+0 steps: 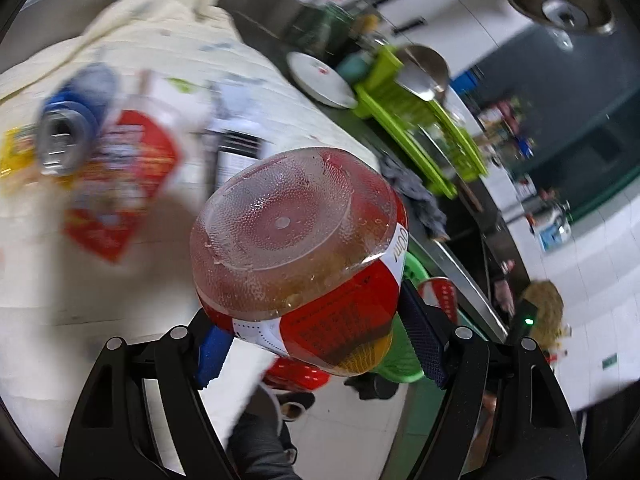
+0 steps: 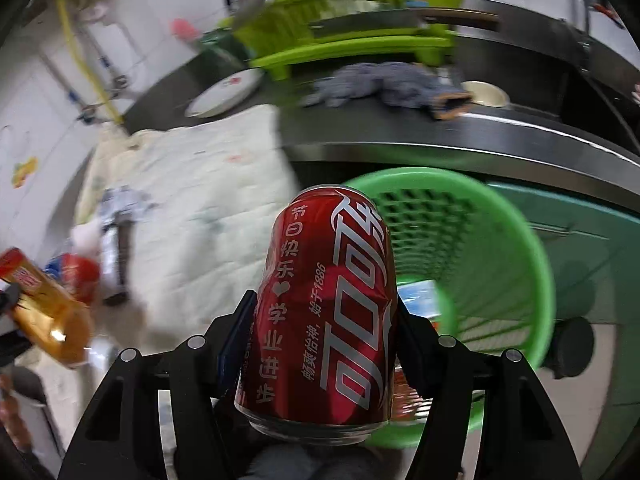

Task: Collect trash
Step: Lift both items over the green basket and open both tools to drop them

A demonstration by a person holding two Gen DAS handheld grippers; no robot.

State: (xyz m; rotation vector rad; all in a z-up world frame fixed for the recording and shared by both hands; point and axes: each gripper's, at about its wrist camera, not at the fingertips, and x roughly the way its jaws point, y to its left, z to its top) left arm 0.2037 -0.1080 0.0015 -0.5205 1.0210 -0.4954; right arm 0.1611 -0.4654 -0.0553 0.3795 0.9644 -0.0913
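A red can [image 2: 324, 312] is held clamped in the right claw [image 2: 320, 340] above the green basket [image 2: 516, 248], where it is best released squarely over the rim (the left claw [image 1: 320, 344] is closed on a bottle [image 1: 304, 256]).

A cream quilted cloth [image 1: 168, 40] covers the table, up past the left fingers. On it lie a blue can [image 1: 70, 128], a red wrapper [image 1: 120, 184] and a yellow packet [image 1: 12, 152]. A white plate [image 1: 320, 76] sits on the dark counter [image 2: 400, 136] beyond the cloth.
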